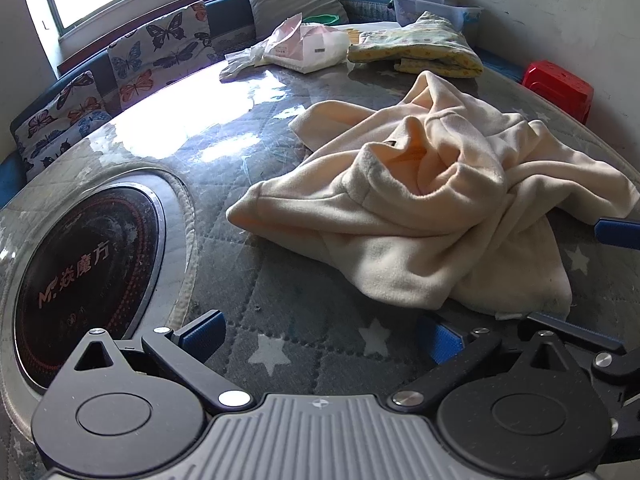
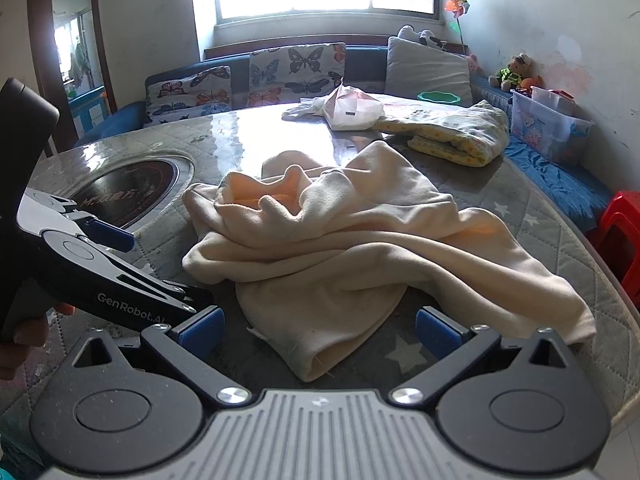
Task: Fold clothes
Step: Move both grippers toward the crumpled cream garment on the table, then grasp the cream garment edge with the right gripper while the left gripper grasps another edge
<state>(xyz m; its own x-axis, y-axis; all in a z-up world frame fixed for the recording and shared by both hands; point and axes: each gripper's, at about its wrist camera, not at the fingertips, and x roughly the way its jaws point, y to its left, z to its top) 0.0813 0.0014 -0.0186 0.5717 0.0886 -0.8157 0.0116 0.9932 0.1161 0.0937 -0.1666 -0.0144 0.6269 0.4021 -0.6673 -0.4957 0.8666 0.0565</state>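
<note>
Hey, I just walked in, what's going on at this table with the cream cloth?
A person holds a two-finger gripper in each hand over a crumpled cream garment lying in a heap on the round table. The left gripper and right gripper are both open and hold nothing, poised at the garment's near edge. Folding has not begun. A folded yellow blanket and a white plastic bag lie at the far side.

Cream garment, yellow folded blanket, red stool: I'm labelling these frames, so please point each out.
Cream garment [image 2: 360,248]: right wrist view, on its crumpled middle.
Yellow folded blanket [image 2: 452,132]: right wrist view, on its top layer.
Red stool [image 1: 558,86]: left wrist view, on its seat.
</note>
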